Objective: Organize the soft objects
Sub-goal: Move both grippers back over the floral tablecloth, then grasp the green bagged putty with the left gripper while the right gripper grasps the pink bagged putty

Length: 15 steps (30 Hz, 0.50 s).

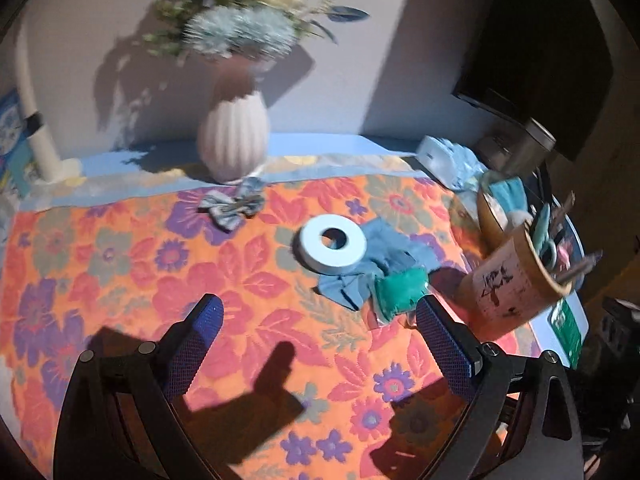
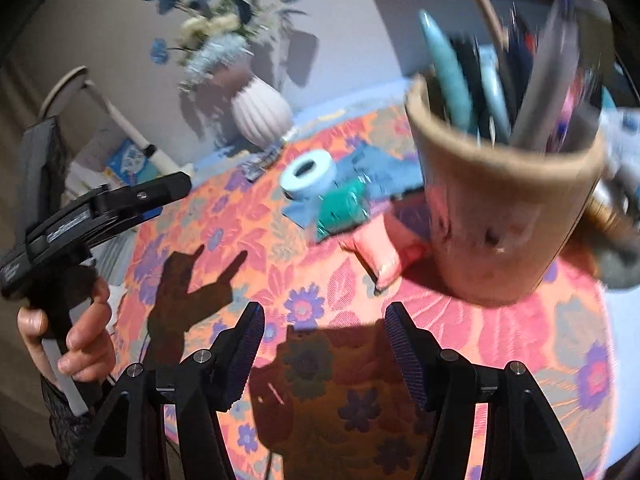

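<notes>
Now – two hand-held grippers, left hand-held gripper (image 1: 318, 320) and right hand-held gripper (image 2: 324, 340), wide, empty | one tape roll (image 1: 332, 246) | one vase (image 1: 234, 140)

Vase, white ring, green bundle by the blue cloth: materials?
Vase: likely ceramic, matte pale finish, rigid vertical ribs.
White ring: looks like a tape roll, smooth flat face, round core hole; could be plastic.
Green bundle: soft fabric, maybe fleece, fuzzy and rumpled.
Blue cloth: thin woven fabric, creased folds.
</notes>
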### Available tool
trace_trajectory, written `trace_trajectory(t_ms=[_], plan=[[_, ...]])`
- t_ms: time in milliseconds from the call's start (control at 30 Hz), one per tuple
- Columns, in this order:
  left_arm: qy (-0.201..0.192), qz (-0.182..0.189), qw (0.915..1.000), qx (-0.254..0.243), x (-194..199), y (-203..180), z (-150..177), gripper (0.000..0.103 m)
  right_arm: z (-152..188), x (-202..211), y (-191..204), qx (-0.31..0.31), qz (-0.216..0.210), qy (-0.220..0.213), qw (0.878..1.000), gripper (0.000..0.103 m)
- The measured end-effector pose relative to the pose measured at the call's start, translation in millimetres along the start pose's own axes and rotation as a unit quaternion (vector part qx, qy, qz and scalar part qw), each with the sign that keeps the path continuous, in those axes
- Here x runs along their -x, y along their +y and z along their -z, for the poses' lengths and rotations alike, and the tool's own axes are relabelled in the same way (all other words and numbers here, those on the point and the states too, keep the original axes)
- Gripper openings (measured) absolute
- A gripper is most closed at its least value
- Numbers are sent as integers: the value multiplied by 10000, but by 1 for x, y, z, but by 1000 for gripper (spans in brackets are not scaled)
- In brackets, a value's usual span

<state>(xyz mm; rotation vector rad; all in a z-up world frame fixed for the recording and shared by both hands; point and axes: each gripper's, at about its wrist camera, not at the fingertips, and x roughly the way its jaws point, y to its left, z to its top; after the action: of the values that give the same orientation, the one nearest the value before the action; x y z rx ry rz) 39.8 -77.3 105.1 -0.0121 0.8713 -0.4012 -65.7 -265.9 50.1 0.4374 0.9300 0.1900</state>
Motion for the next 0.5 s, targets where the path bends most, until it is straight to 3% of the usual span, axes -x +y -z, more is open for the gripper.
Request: trace_trajectory(t_ms=[100,200,300,500], plan=[[-55,171,9981,-585,-17,-14,9,97,5,-10,-4,-195,361,-192,9990,61],[-179,256,9902,-1359,-37,-32,14,96,6,-18,-11,-455,643,-412,9960,61],[4,521,9796,-1943,-59,-42,11,95,5,-21,-21,-827,549,-533,9936,61],[314,1182,9609,-2483,-91,-60,6,86,-2,-24,-35,-1330,194,-729,9882,60]])
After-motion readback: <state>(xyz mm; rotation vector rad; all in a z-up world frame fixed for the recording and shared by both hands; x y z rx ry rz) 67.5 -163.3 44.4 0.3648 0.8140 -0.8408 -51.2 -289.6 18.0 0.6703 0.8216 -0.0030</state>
